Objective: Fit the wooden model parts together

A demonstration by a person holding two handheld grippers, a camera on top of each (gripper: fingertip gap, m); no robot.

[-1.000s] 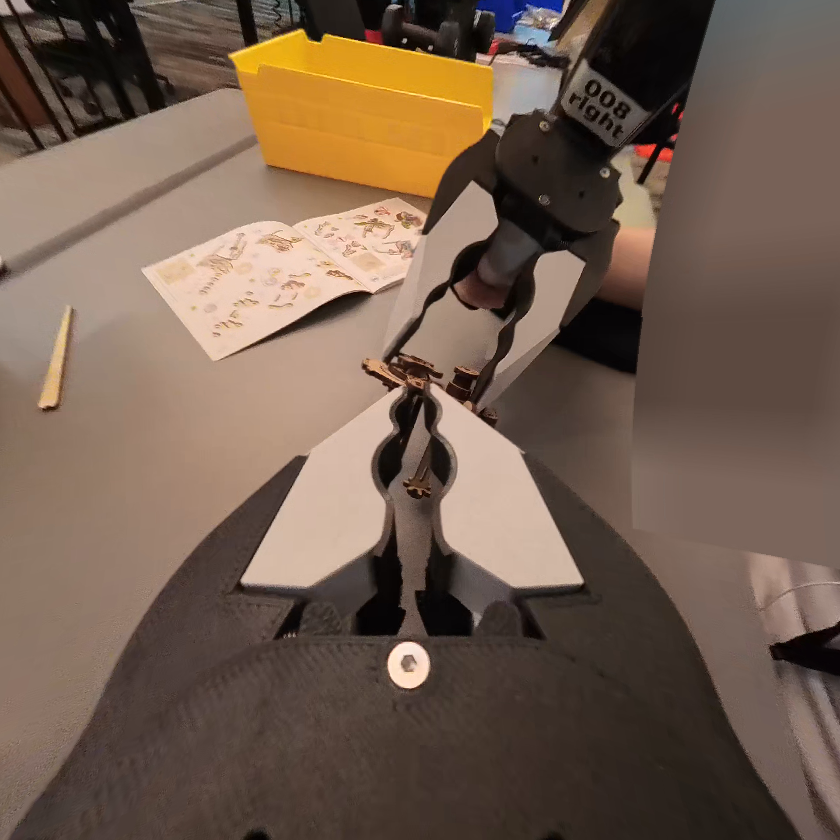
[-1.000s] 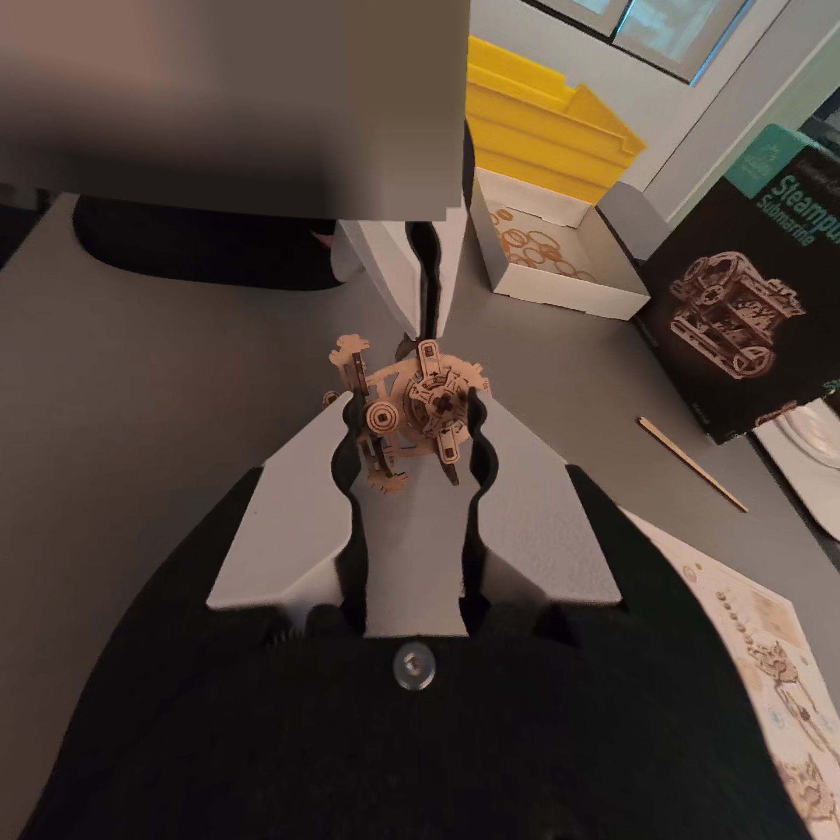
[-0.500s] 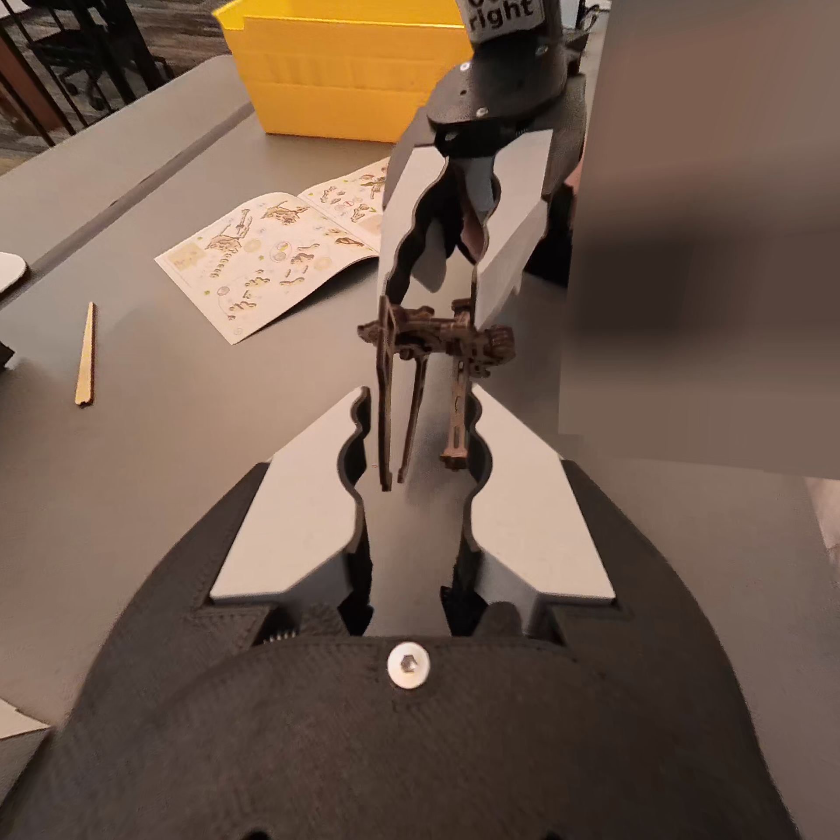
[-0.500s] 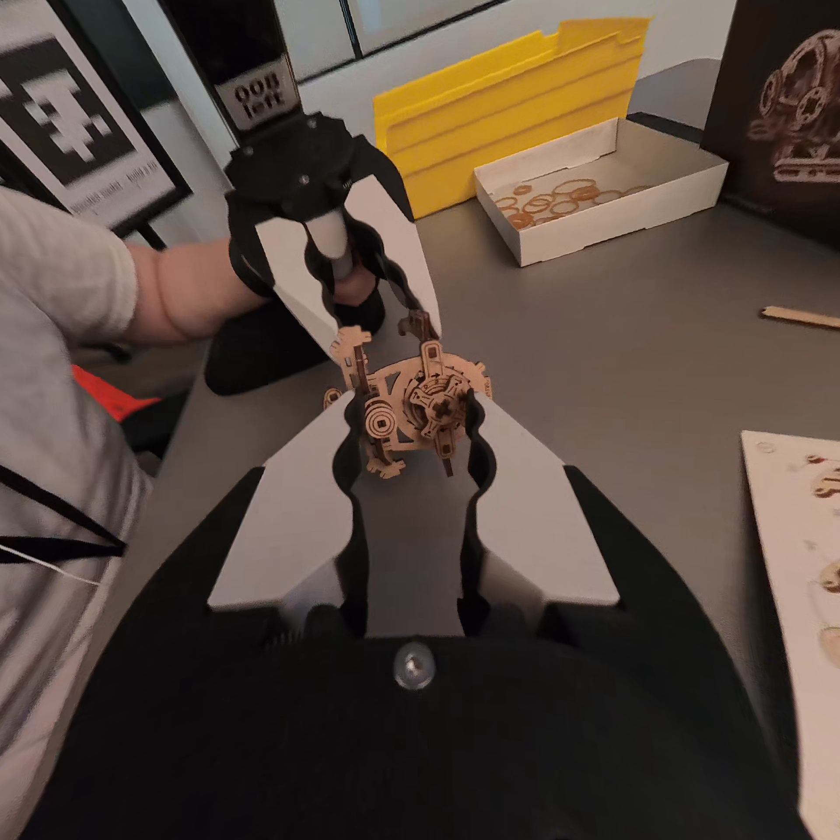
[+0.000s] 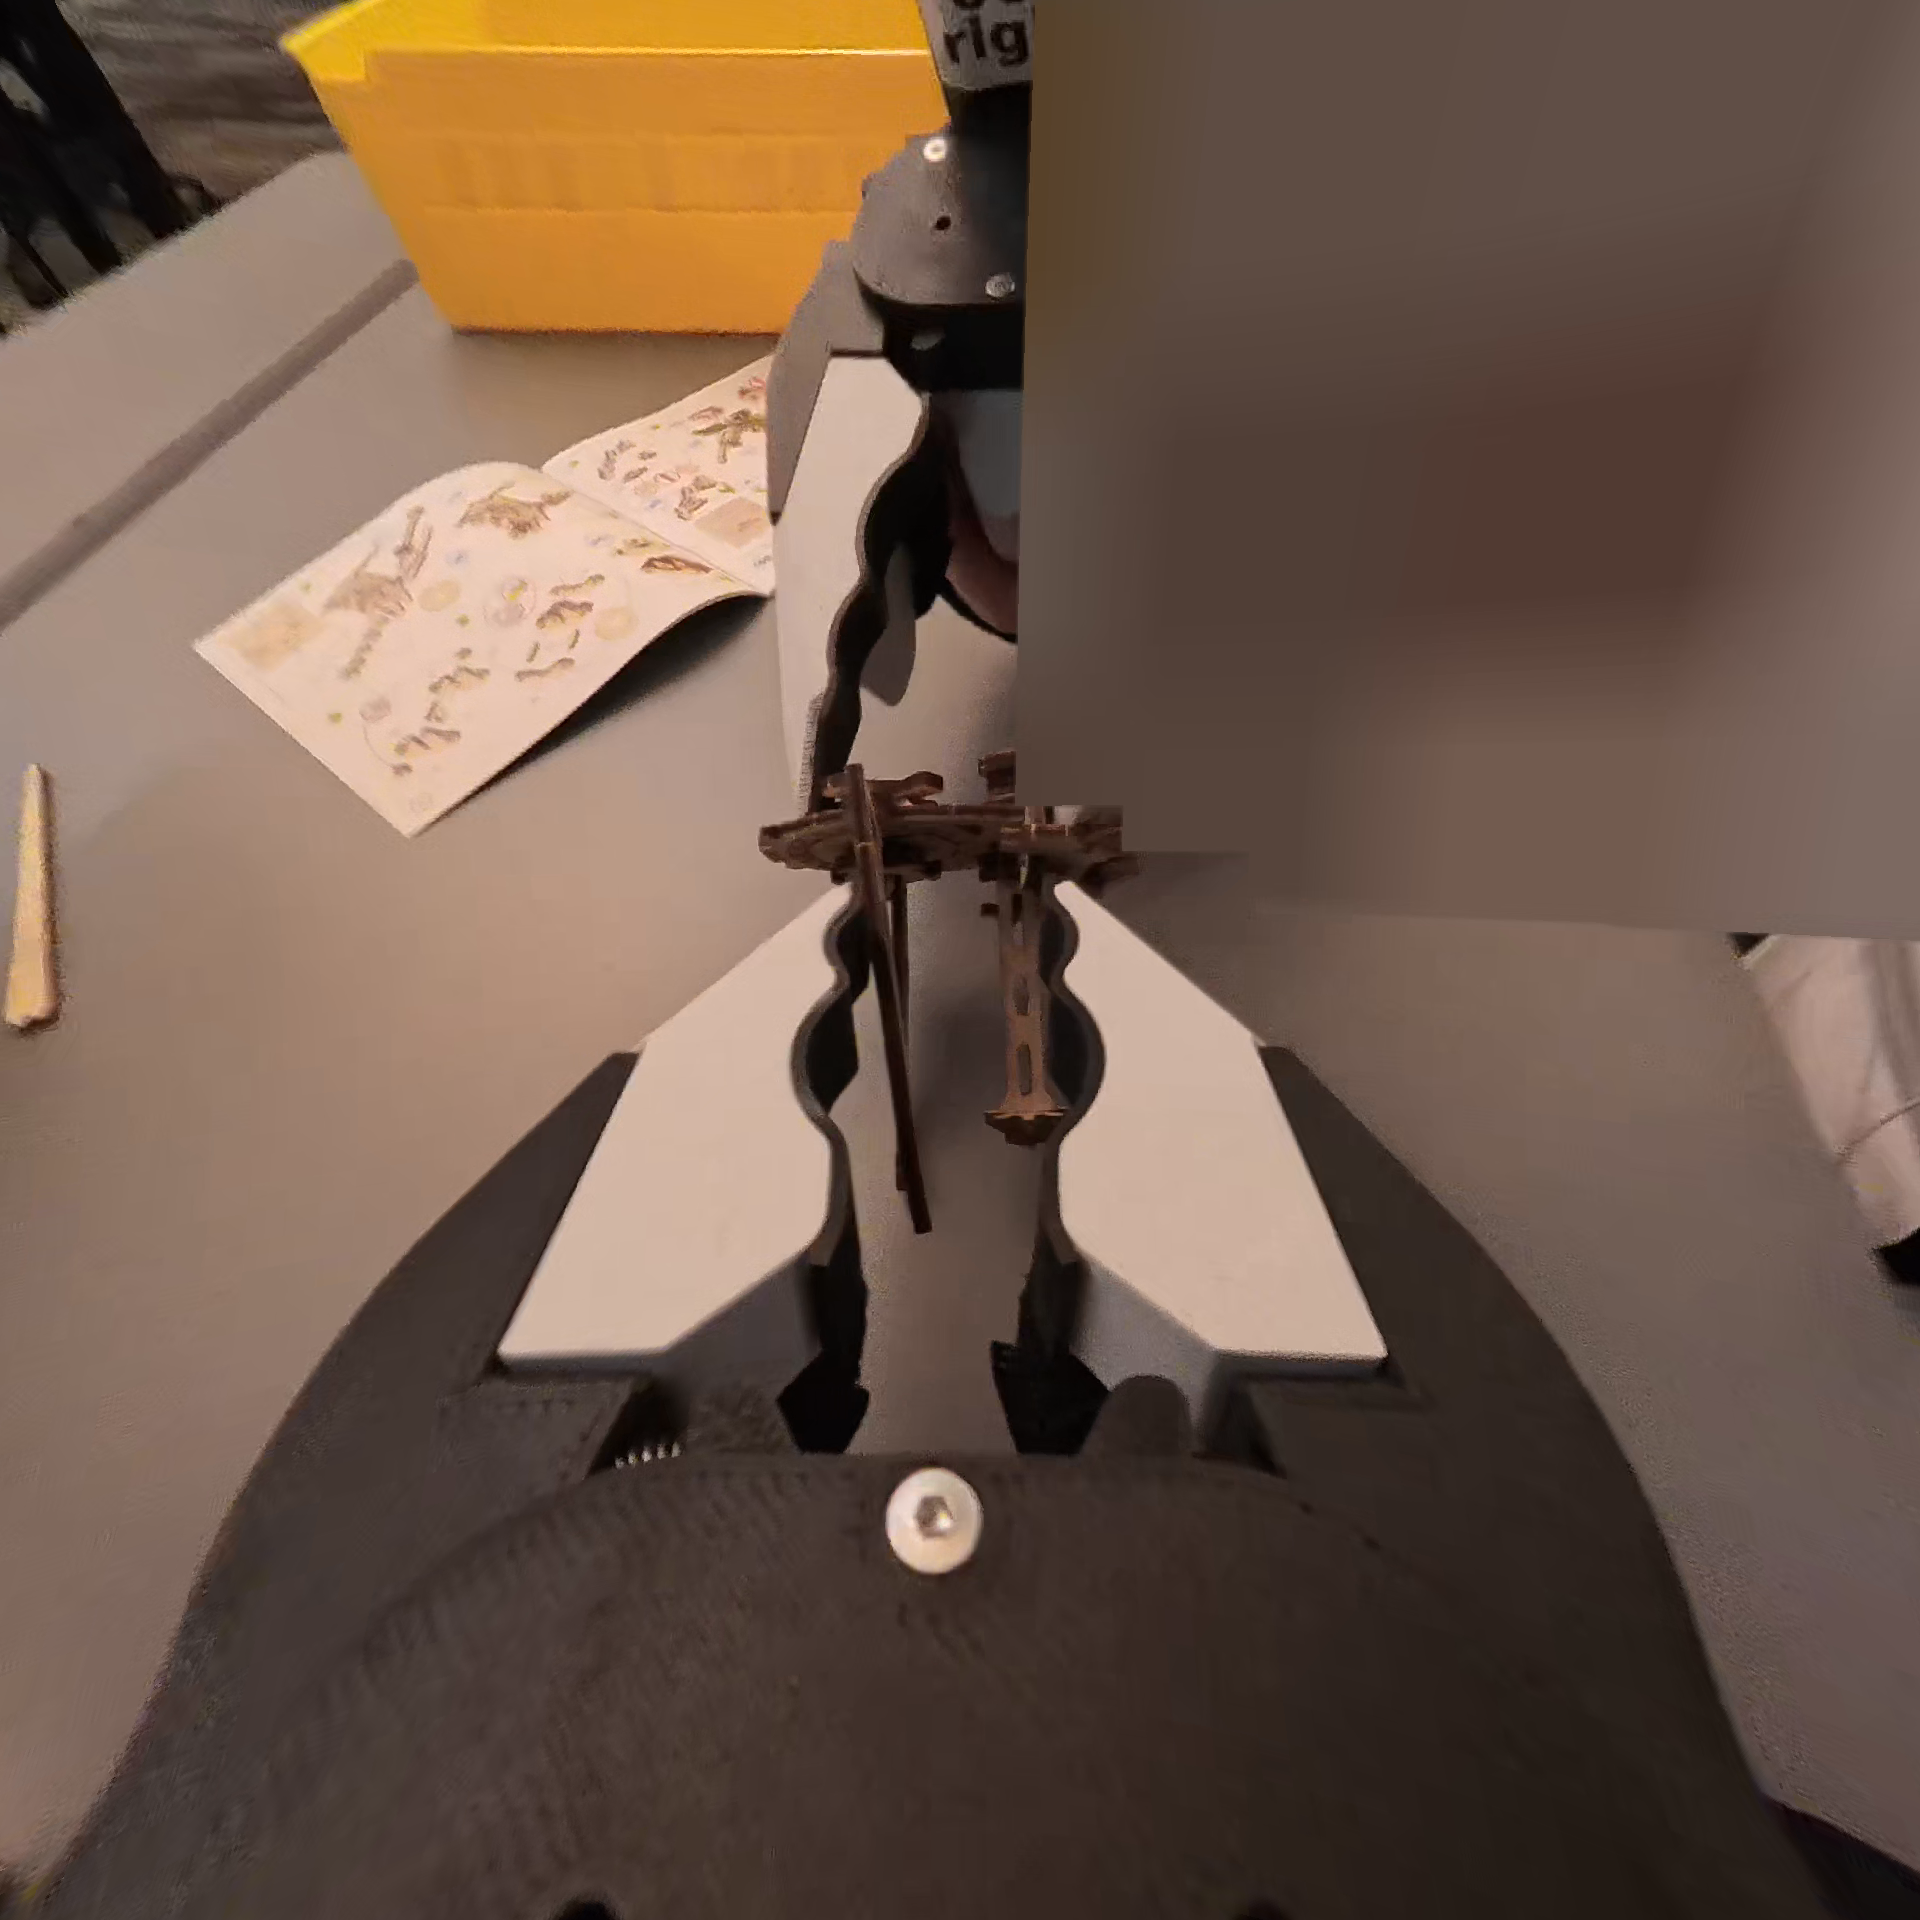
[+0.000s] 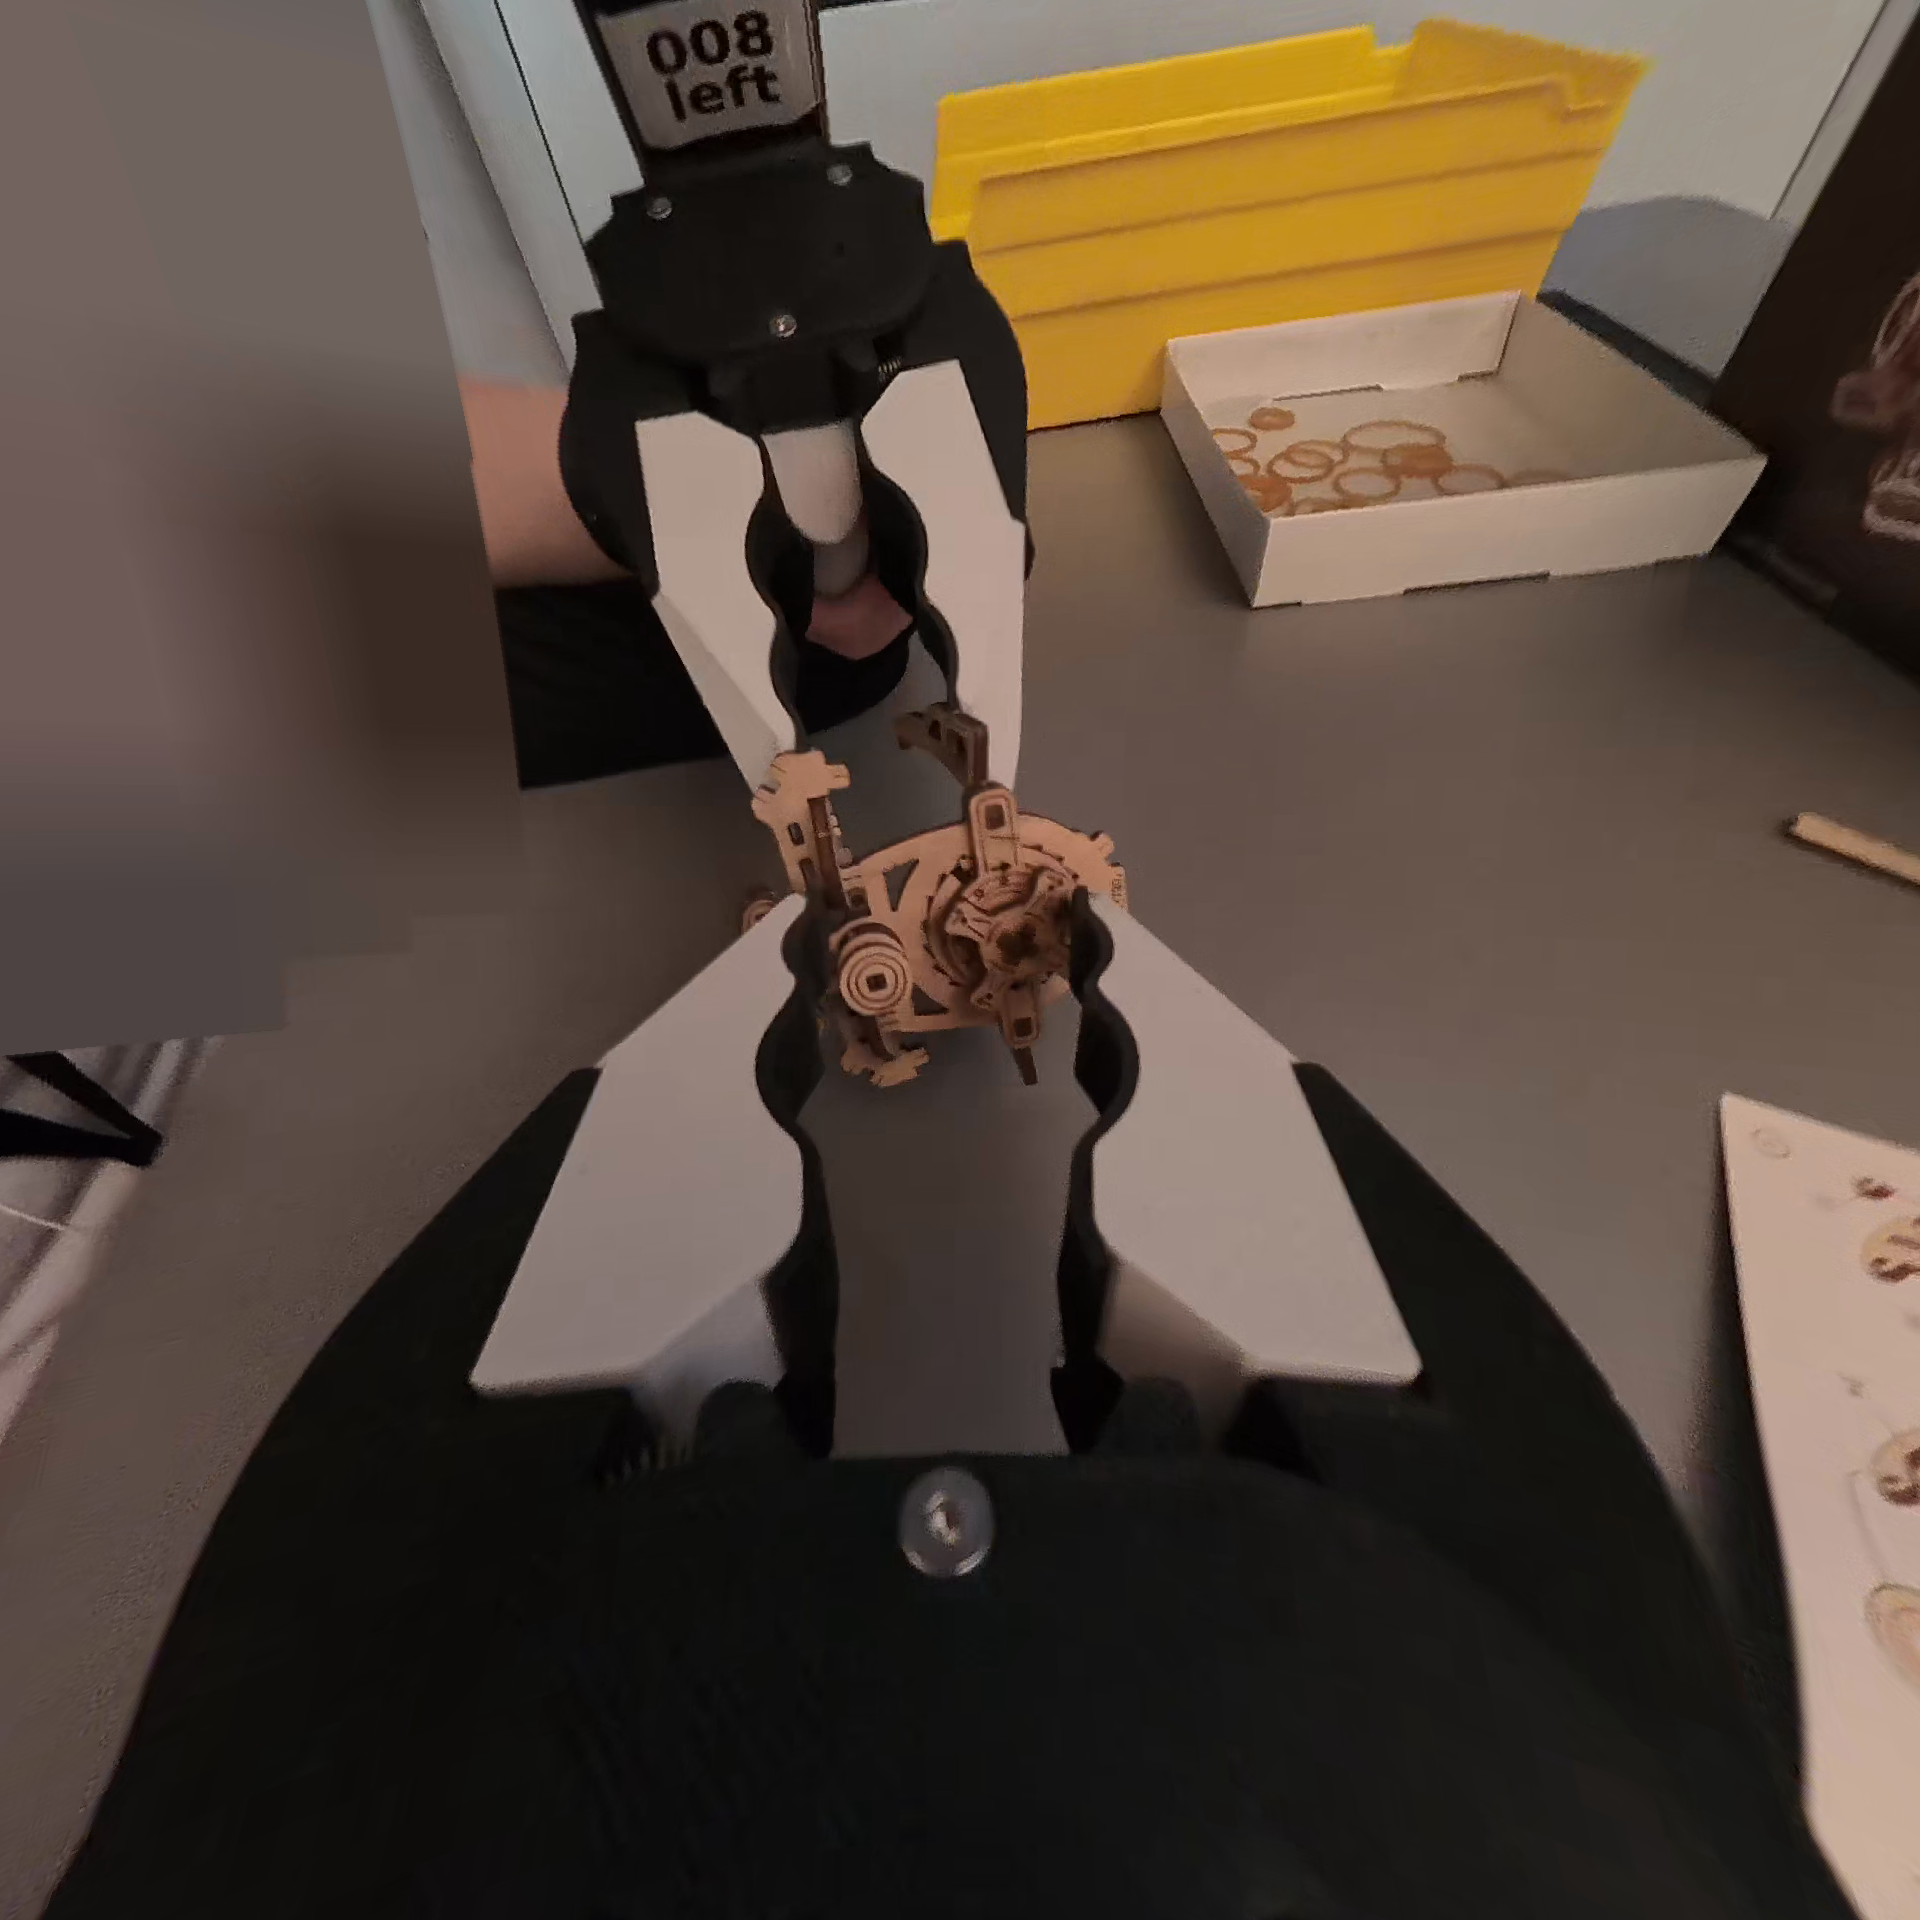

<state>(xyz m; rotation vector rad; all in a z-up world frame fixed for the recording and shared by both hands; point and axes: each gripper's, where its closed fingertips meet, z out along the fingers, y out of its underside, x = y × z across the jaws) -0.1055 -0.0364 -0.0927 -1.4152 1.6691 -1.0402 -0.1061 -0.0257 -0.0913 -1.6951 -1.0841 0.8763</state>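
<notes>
The wooden model, a pale cluster of gears and arms, sits between the fingertips of my right gripper, which is shut on it above the grey table. In the left wrist view the model looks dark, and two thin arms of it reach back between the fingers of my left gripper. The left gripper is open with a clear gap. From the right wrist view the left gripper faces mine, its tips level with the model's far upright pieces. The right gripper is partly hidden by a blurred patch.
A yellow bin stands at the back of the table, with an open instruction booklet in front of it and a wooden stick at the left. A white box holds several wooden rings. A dark product box is at the right edge. My two grippers' fingertips are within a few centimetres of each other. Both grippers' tips are roughly 25 cm from the wooden stick.
My left gripper, shut on a thin wooden piece a second ago, has opened and moved forward around the model's arms. The right gripper has turned while holding the model.
</notes>
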